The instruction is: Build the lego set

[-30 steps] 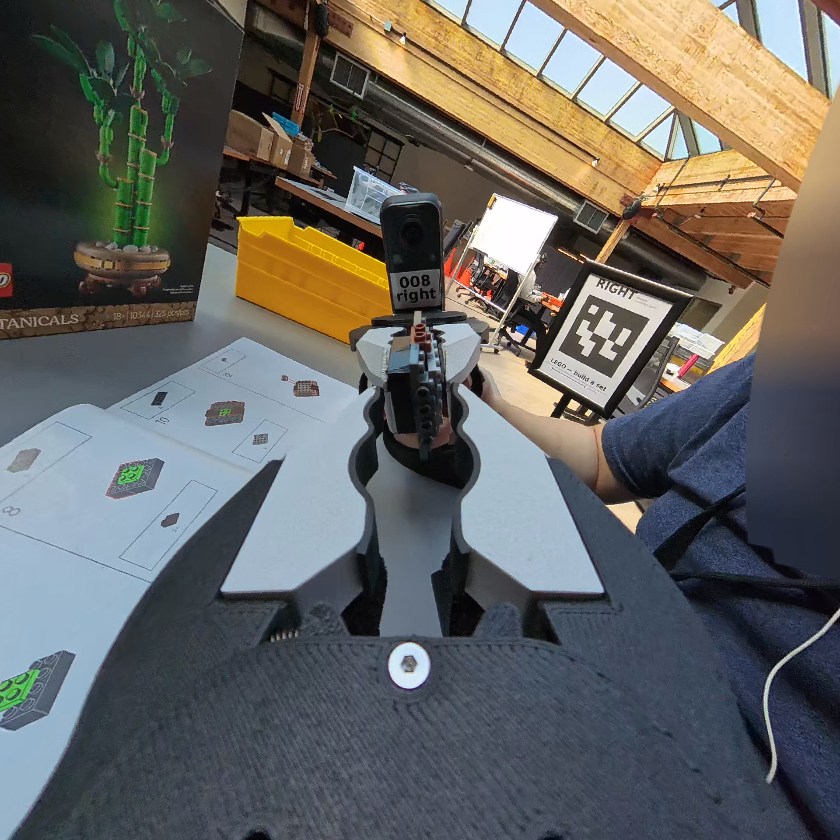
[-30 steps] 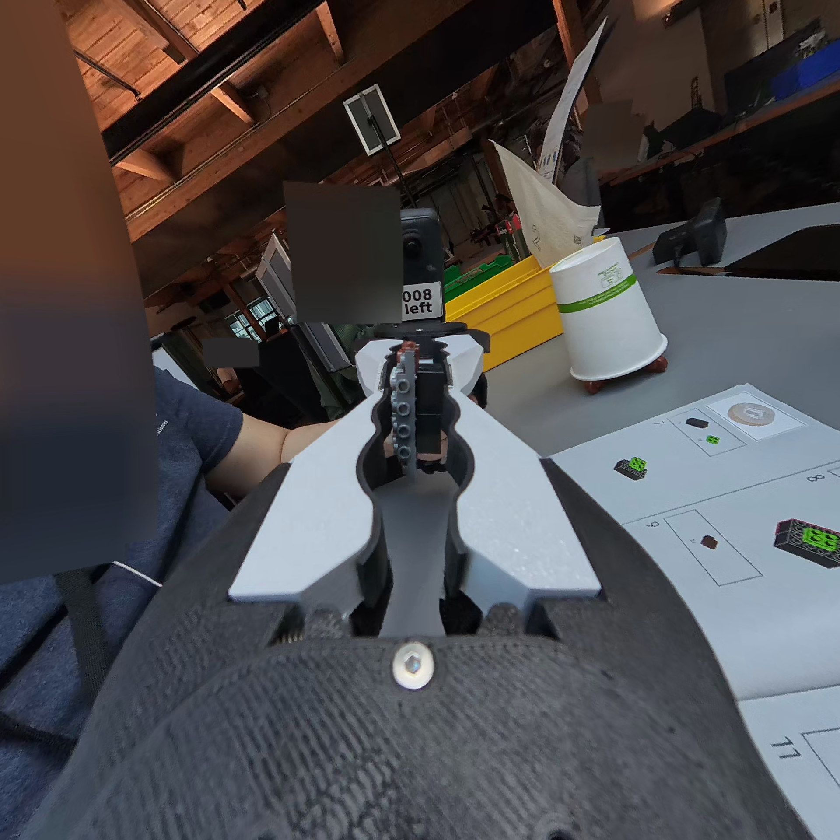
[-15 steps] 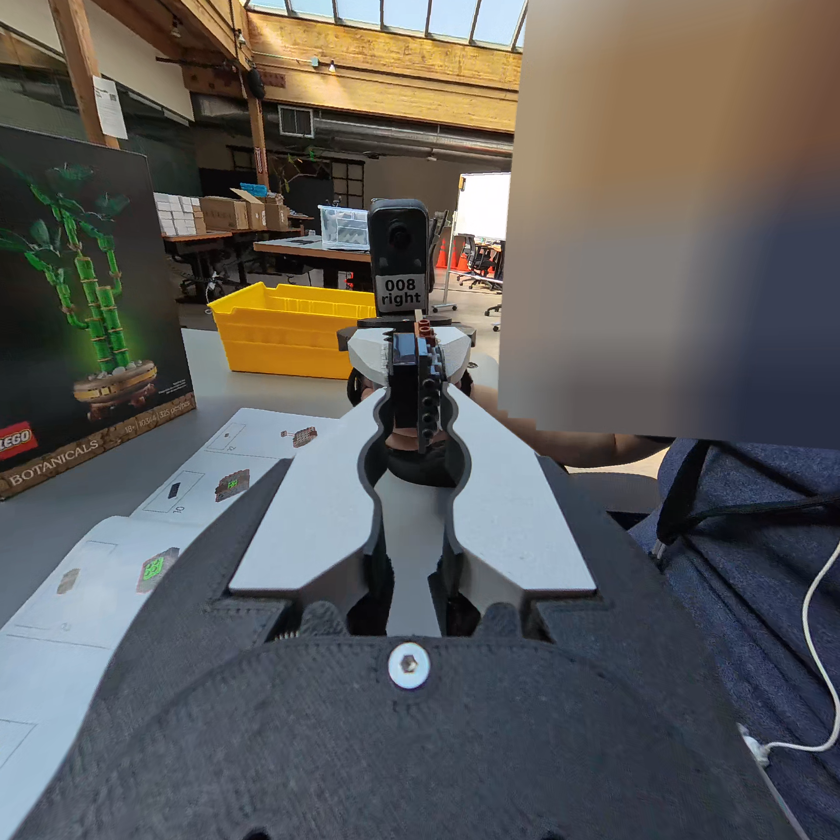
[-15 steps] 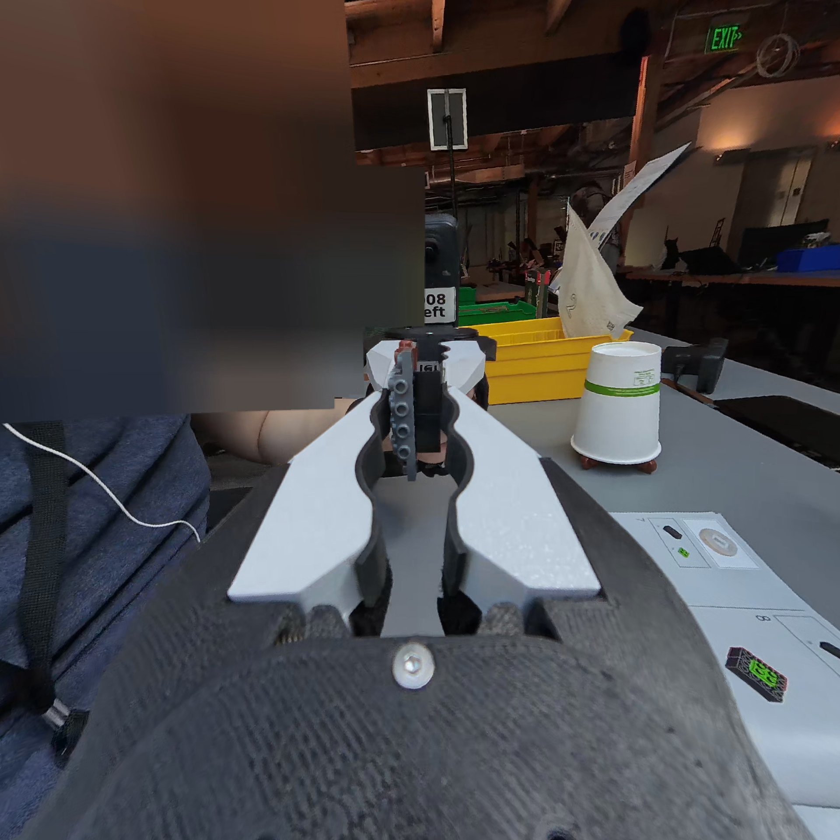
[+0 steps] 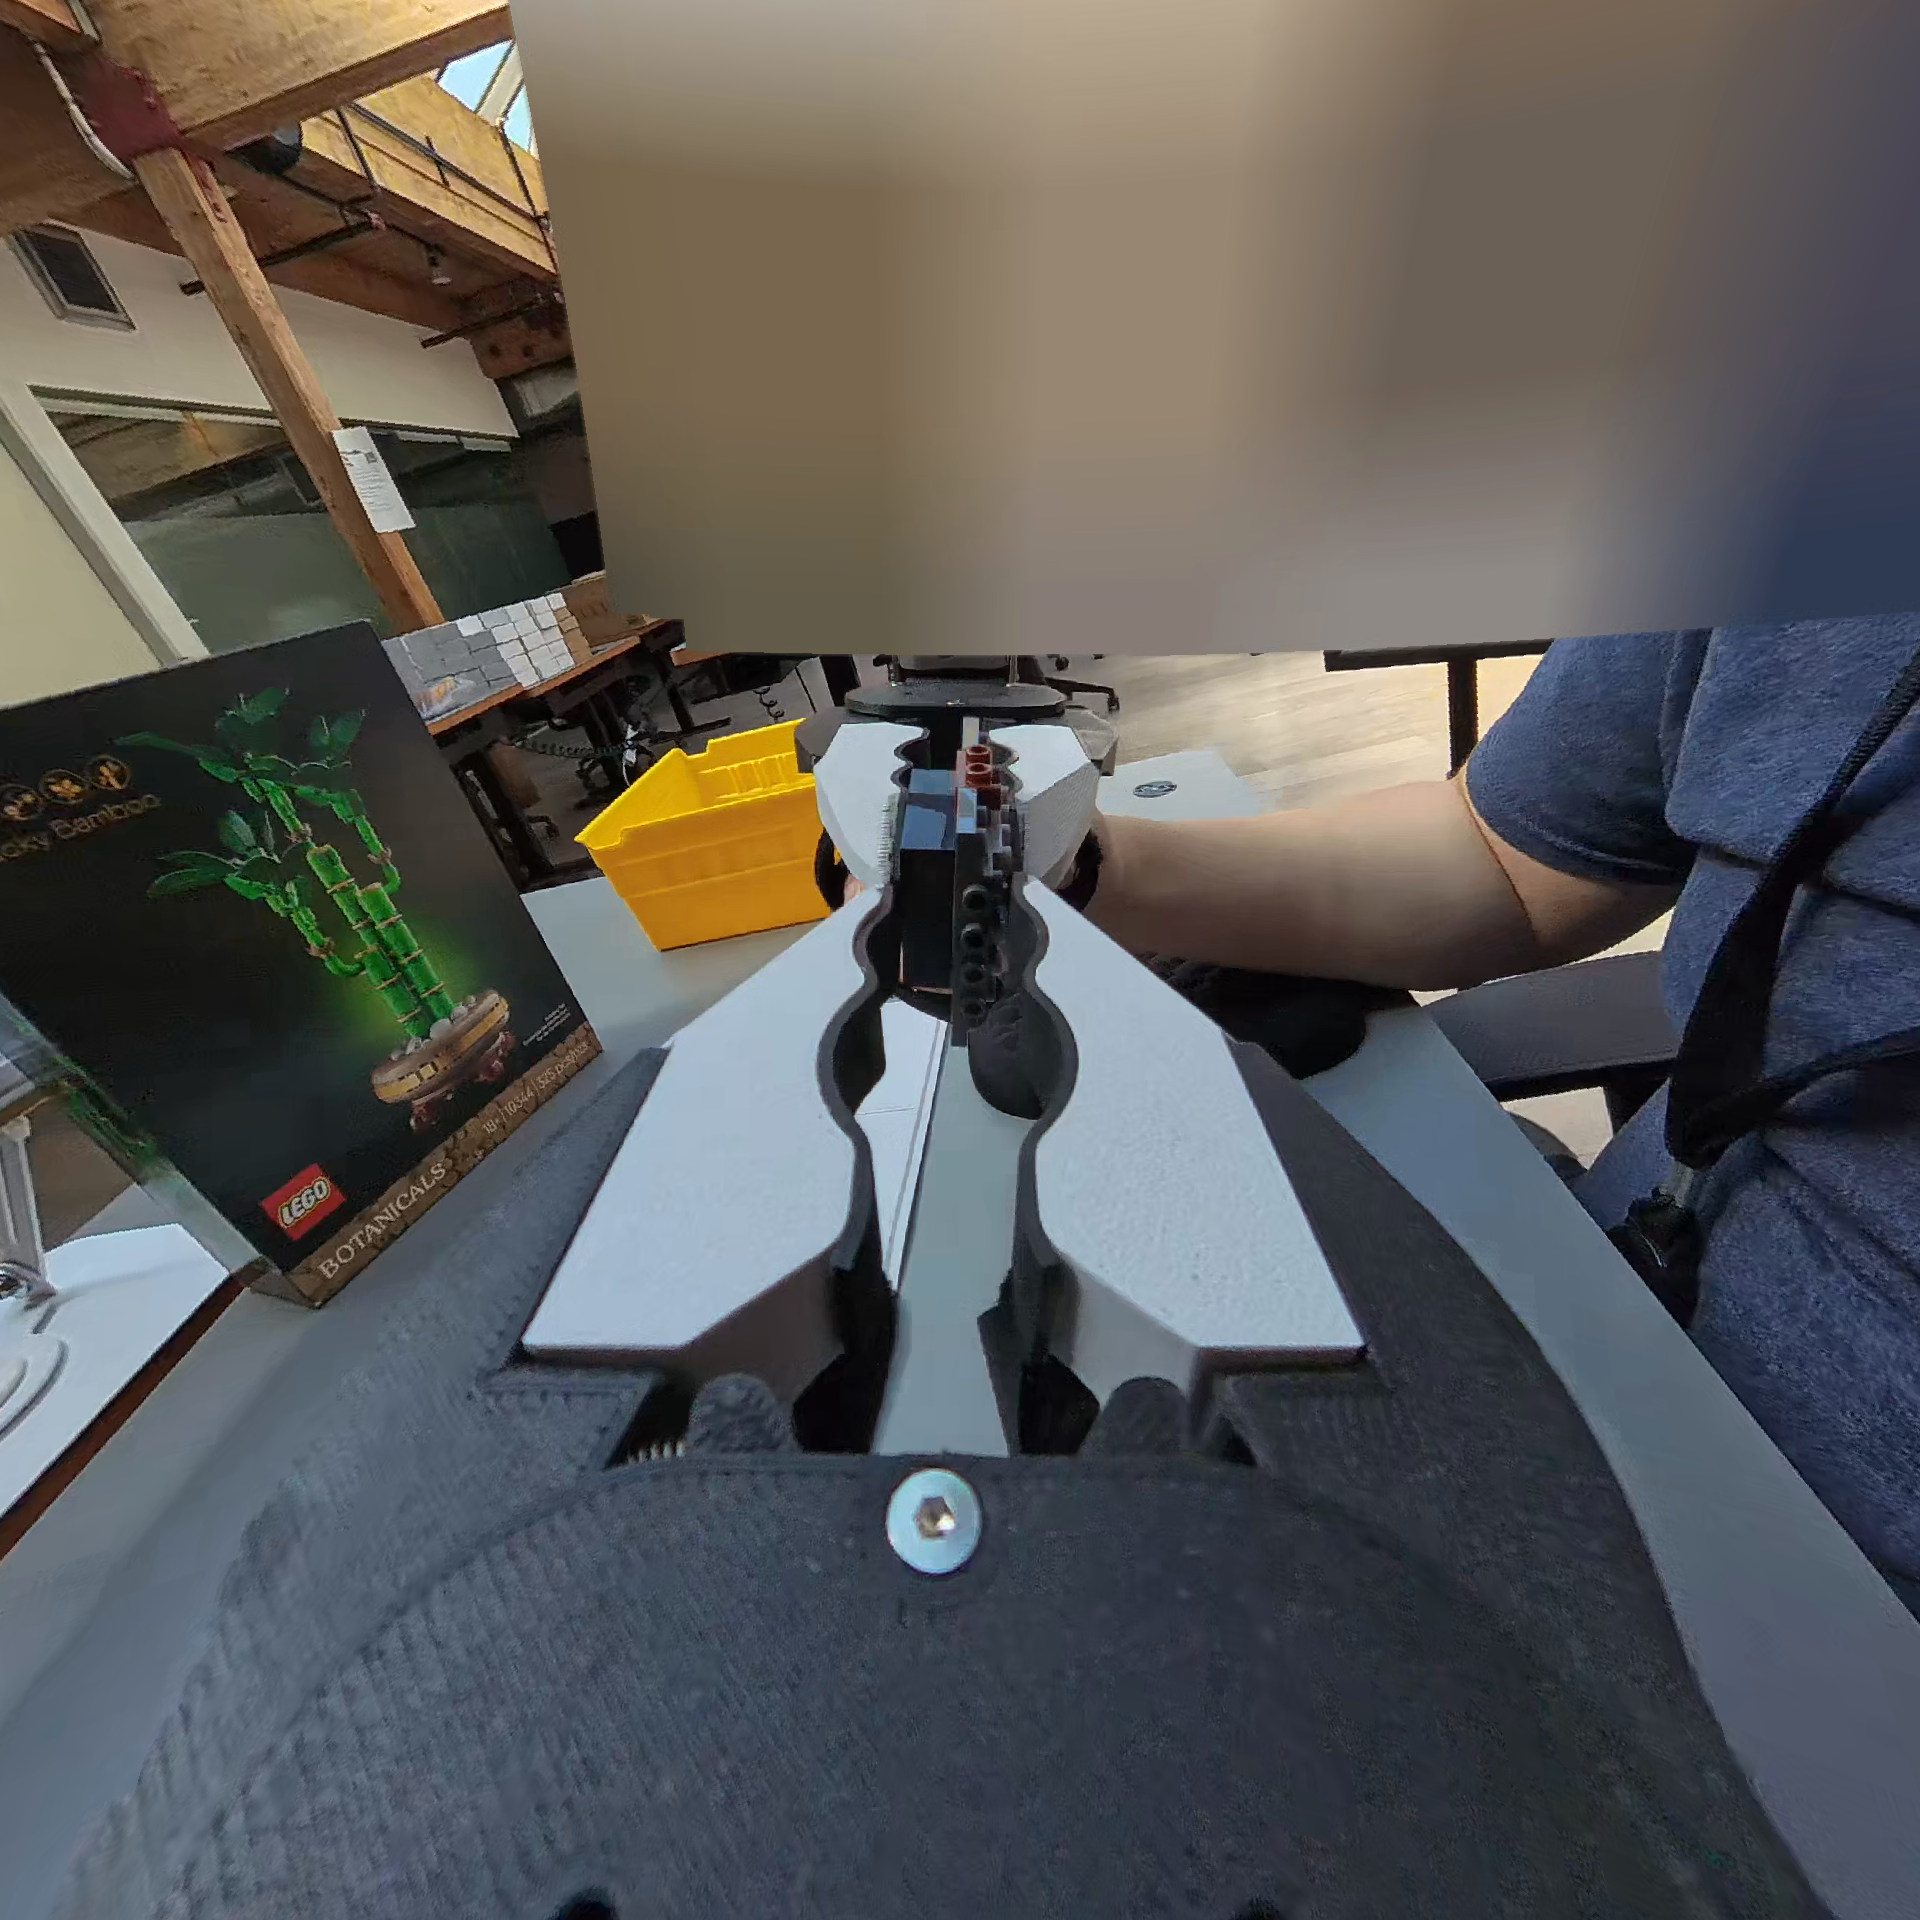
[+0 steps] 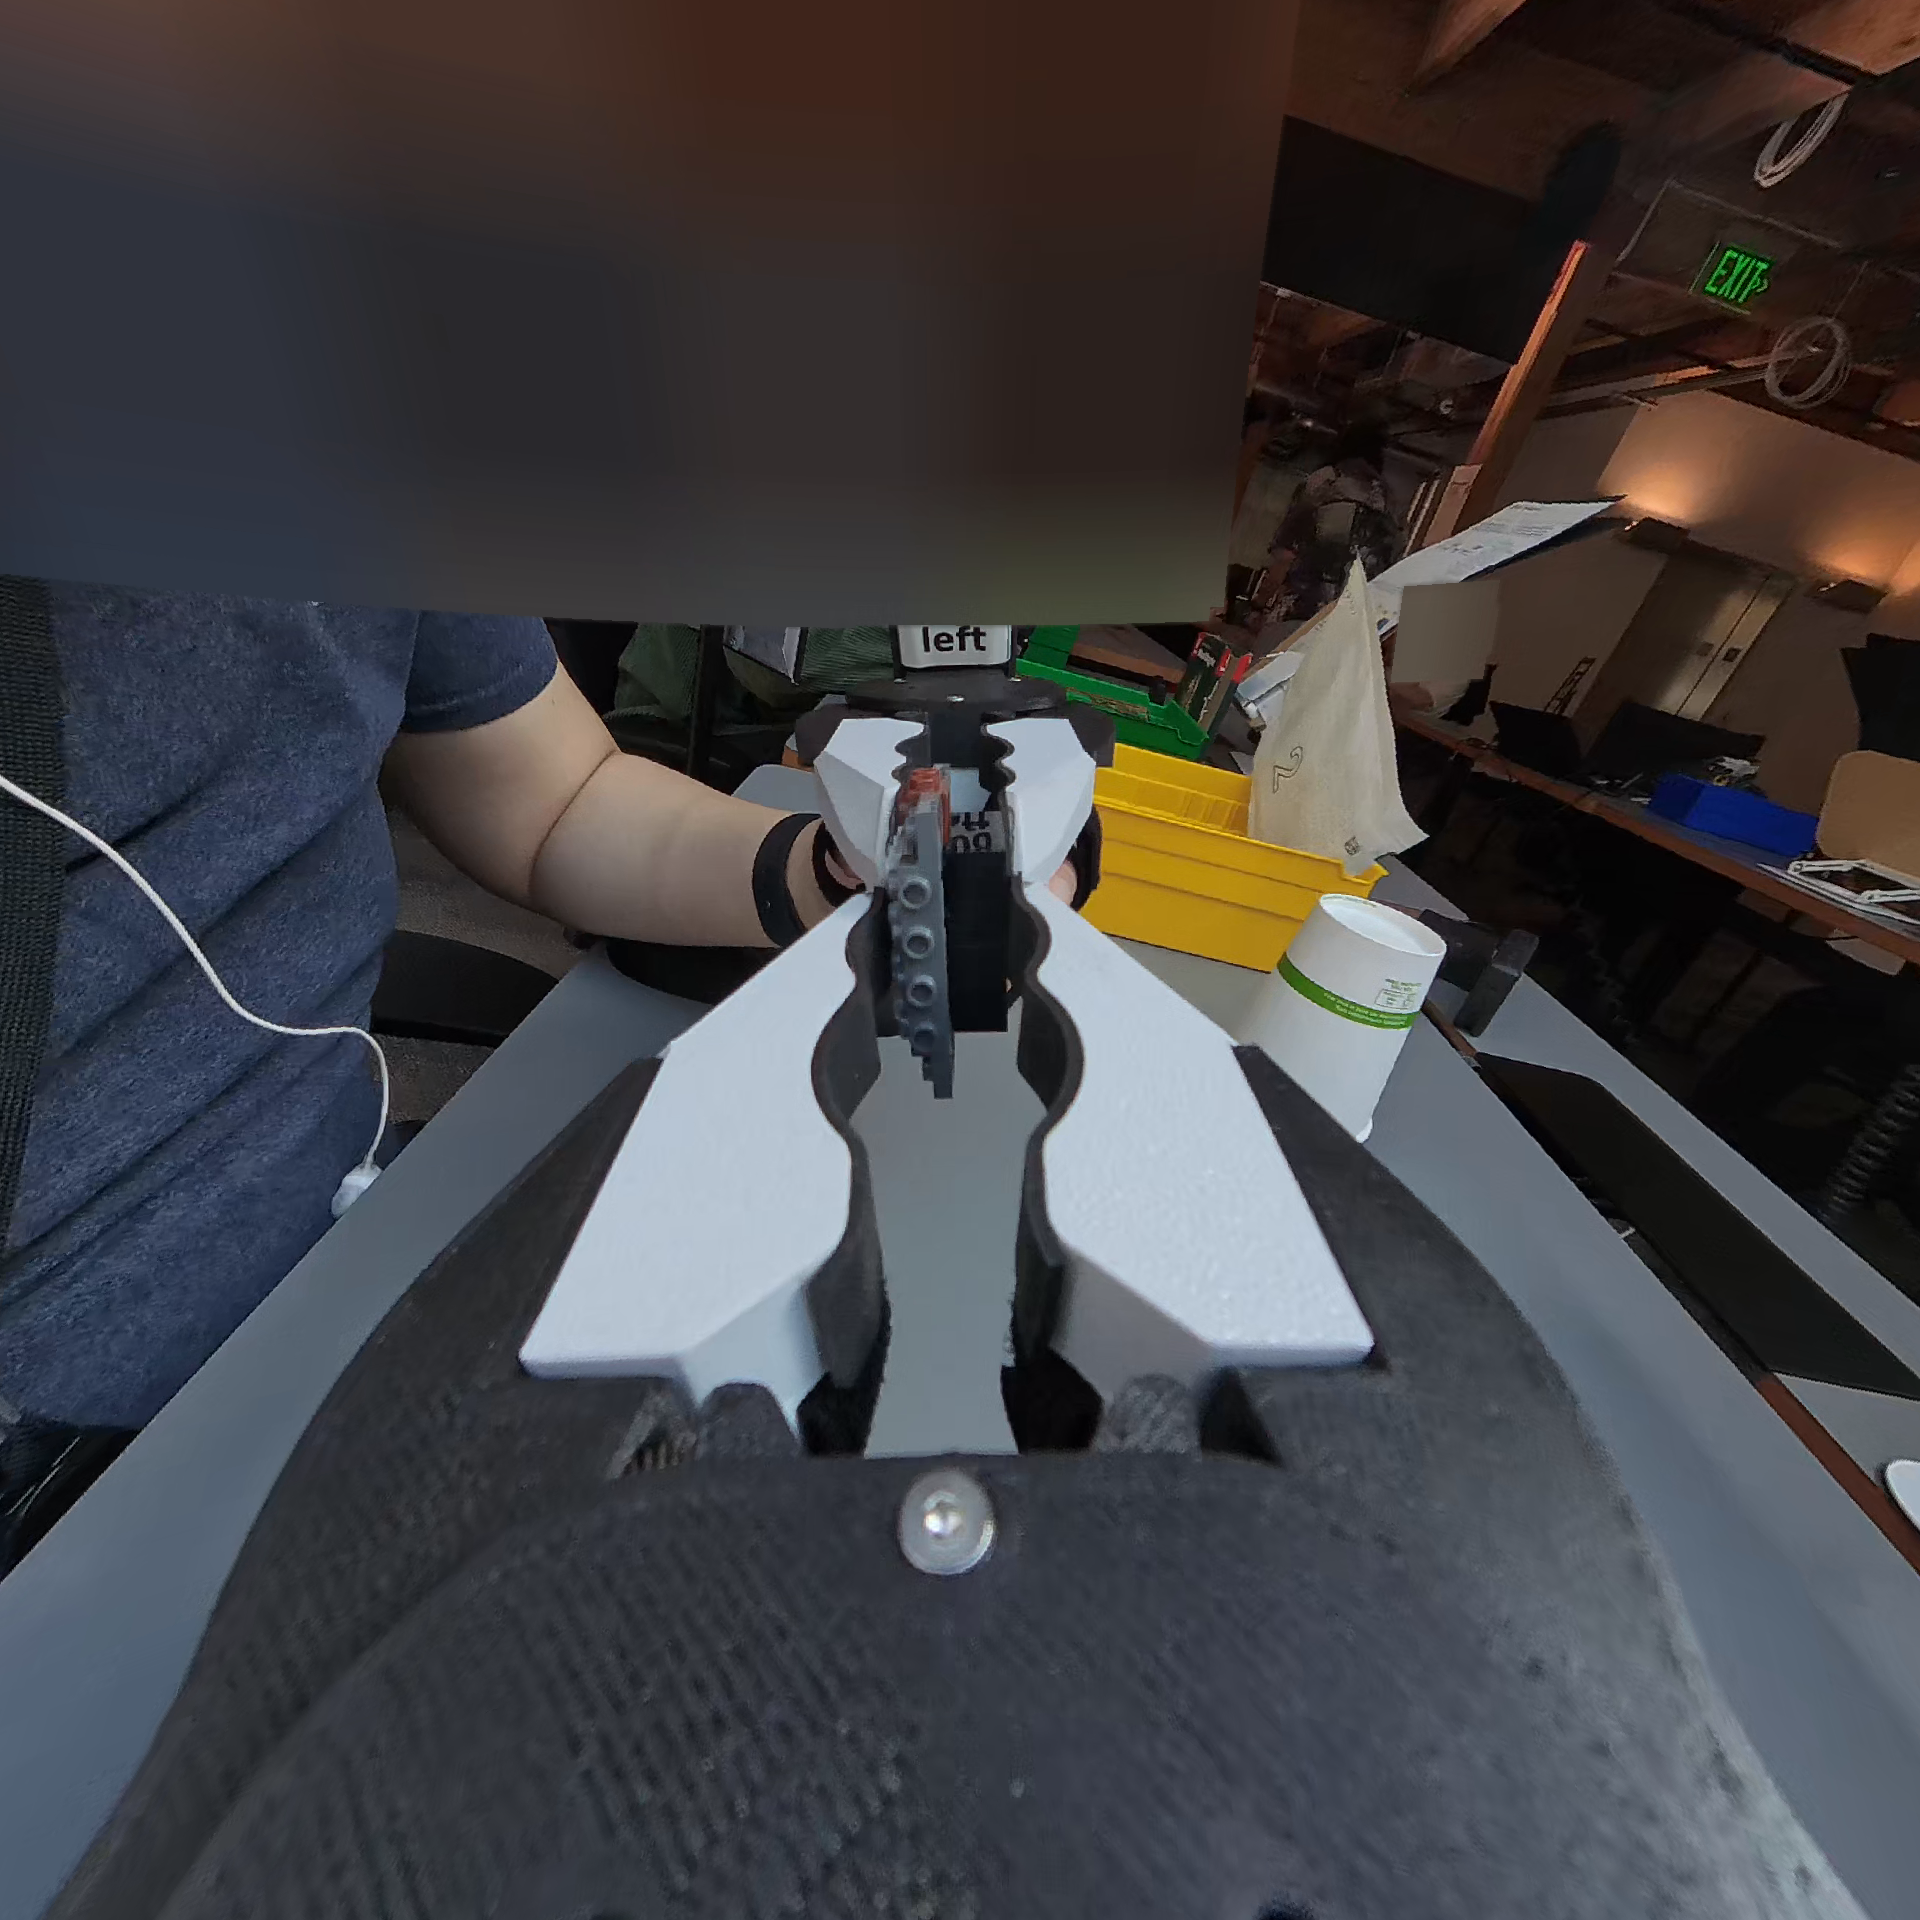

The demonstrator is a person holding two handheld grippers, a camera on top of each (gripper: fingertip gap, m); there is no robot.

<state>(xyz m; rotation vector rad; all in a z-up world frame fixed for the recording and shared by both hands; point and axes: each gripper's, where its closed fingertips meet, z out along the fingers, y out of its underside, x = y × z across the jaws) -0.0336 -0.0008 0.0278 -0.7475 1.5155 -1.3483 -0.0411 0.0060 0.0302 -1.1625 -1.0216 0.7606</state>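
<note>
A small lego assembly (image 5: 951, 883) of a black brick, a dark grey studded plate and a small red-brown piece on top is held in the air between my two grippers, which face each other tip to tip. My left gripper (image 5: 951, 914) is shut on its near end. In this view my right gripper (image 5: 956, 790) clamps the far end. In the right wrist view the assembly (image 6: 951, 935) sits in my right gripper (image 6: 945, 920), with the grey plate on the left and the black brick on the right. The left gripper (image 6: 951, 800) faces it from behind.
The lego set's box (image 5: 281, 935) stands on the grey table (image 5: 623, 966) at the left. A yellow bin (image 6: 1195, 862), an upturned paper cup (image 6: 1351, 997) and a white paper bag (image 6: 1330, 727) are at the right. The person's forearm (image 5: 1299, 894) and torso are close behind. My two grippers' fingertips are within a few centimetres of each other.
Both grippers have swung together with the assembly still clamped between them, turning toward the person. The instruction booklet has slid out of both views. The grip looks unchanged.
</note>
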